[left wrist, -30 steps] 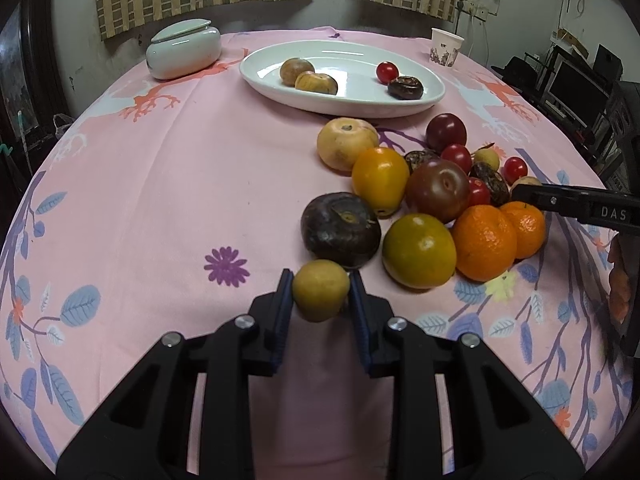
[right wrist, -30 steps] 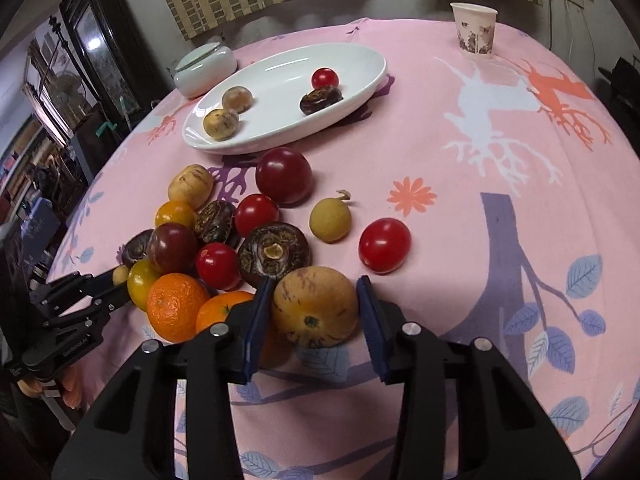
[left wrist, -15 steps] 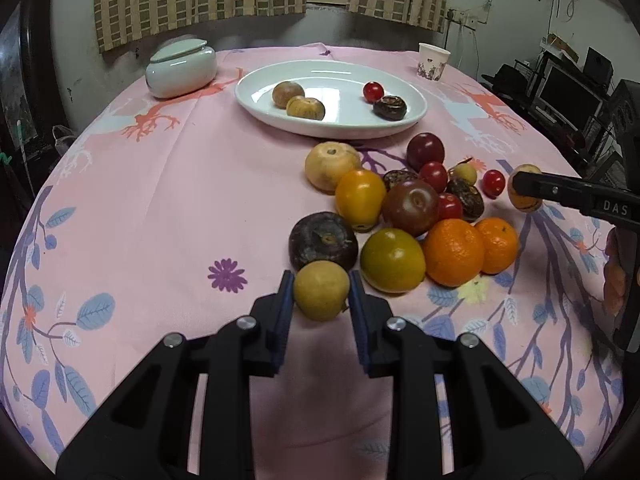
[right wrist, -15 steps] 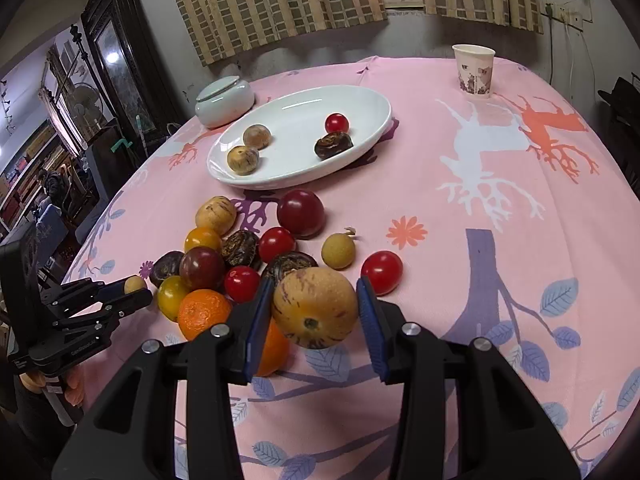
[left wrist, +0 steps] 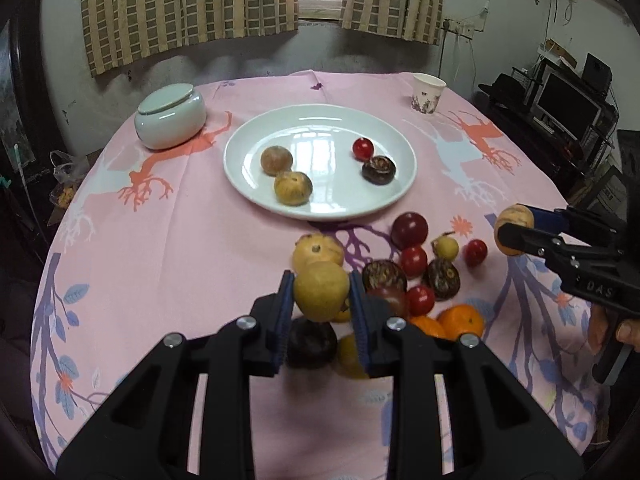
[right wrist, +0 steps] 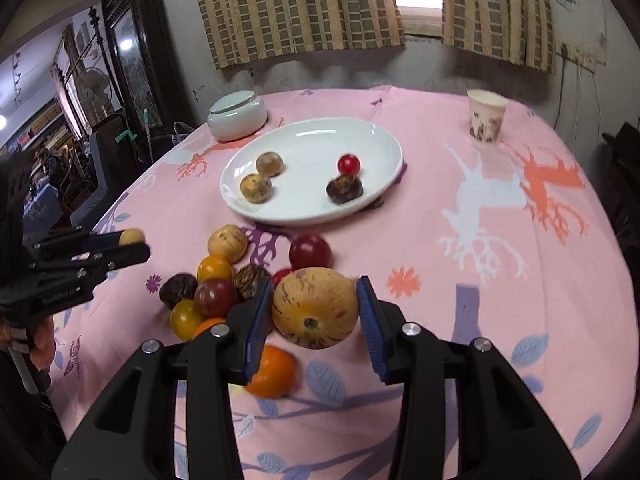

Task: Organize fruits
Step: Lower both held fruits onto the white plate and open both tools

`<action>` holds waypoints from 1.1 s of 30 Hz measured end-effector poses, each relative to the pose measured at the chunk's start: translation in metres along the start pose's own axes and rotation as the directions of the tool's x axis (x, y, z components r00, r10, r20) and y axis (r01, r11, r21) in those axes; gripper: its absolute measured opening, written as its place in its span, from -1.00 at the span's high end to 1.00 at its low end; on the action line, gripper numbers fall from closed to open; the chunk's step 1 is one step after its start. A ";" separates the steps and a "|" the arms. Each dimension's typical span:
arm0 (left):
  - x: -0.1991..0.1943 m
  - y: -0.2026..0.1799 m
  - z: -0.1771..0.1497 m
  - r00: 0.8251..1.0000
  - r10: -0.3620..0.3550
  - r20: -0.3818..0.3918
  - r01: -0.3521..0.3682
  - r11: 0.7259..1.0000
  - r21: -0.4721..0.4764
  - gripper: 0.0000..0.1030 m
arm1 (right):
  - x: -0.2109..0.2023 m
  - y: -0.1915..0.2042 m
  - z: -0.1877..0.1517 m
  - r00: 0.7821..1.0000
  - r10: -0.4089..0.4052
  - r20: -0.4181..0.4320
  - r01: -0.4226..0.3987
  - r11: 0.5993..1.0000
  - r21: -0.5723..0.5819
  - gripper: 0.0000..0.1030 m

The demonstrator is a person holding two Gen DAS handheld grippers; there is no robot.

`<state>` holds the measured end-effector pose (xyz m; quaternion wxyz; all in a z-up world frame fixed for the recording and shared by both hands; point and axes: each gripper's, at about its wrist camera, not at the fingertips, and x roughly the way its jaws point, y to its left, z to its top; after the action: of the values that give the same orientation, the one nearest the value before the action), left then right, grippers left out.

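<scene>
My left gripper (left wrist: 321,298) is shut on a small yellow-green round fruit (left wrist: 320,290), held above the pile of loose fruit (left wrist: 416,276) on the pink cloth. My right gripper (right wrist: 316,310) is shut on a larger yellow melon-like fruit with purple streaks (right wrist: 315,307), also lifted off the table. Each gripper shows in the other view: the right gripper (left wrist: 516,230) at the right edge, the left gripper (right wrist: 132,242) at the left edge. The white oval plate (left wrist: 248,184) beyond the pile holds two tan fruits, a red tomato and a dark fruit.
A pale lidded ceramic jar (left wrist: 170,120) stands at the back left and a paper cup (left wrist: 428,92) at the back right of the round table. Oranges (left wrist: 460,322), tomatoes and dark fruits lie under and right of my left gripper. Shelves with electronics stand off to the right.
Both grippers have risen off the table with their fruits still clamped. The pile and plate now look smaller and further below, and more of the room shows.
</scene>
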<state>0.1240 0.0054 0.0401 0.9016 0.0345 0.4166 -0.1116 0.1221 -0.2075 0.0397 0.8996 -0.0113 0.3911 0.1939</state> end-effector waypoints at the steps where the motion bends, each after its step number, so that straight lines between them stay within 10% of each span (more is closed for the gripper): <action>1: 0.006 0.000 0.009 1.000 0.012 0.000 -0.012 1.000 -0.006 0.47 | 0.004 0.003 0.010 1.000 -0.009 0.006 0.009 1.000 -0.025 0.17; 20: 0.135 0.030 0.102 0.995 0.053 -0.088 -0.063 0.991 -0.120 0.46 | 0.153 0.021 0.079 0.992 0.001 -0.123 -0.014 0.994 -0.105 0.16; 22: 0.142 0.032 0.102 0.994 0.051 -0.099 -0.064 0.990 -0.128 0.32 | 0.158 0.023 0.078 0.991 -0.004 -0.135 -0.011 0.993 -0.114 0.16; 24: 0.143 0.031 0.099 0.994 0.060 -0.097 -0.072 0.988 -0.134 -0.24 | 0.159 0.028 0.078 0.991 -0.038 -0.132 0.018 0.989 -0.150 -0.04; 33: 0.098 0.026 0.093 0.996 0.082 -0.031 -0.086 0.988 -0.128 -0.39 | 0.108 0.019 0.072 0.999 -0.012 -0.052 0.005 0.992 -0.126 -0.11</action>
<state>0.2609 -0.0002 0.0250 0.9003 -0.0048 0.4328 -0.0458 0.2323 -0.1405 0.0155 0.8873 -0.0748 0.4015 0.2141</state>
